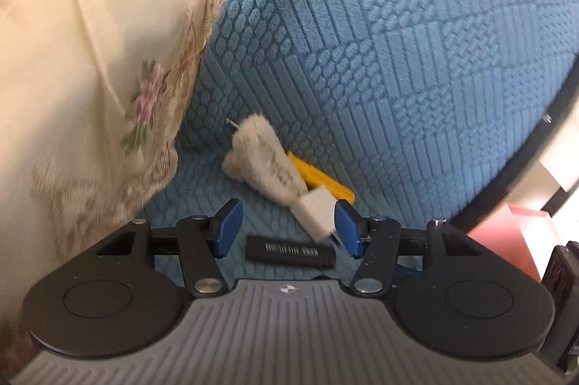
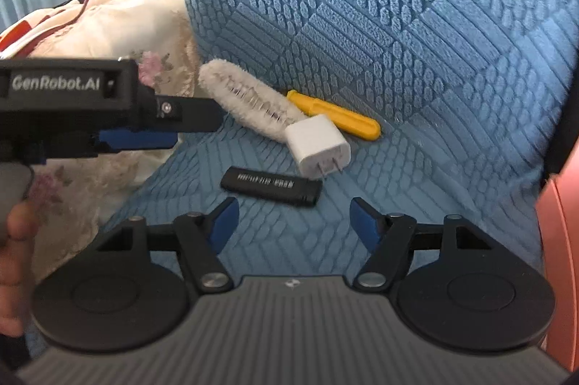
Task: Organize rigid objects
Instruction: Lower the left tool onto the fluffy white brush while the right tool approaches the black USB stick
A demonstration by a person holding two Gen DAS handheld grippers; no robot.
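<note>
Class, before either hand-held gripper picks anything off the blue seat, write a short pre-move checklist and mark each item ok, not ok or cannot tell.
1. Left hand-held gripper open, nothing held: ok.
2. Right hand-held gripper open, nothing held: ok.
3. Black USB stick lies apart from the other items: ok.
4. White charger plug free of its neighbours: not ok, it rests against the white fluffy brush.
5. Yellow handle fully exposed: not ok, one end is hidden behind the brush.
6. Place to put the sorted items: cannot tell.
</note>
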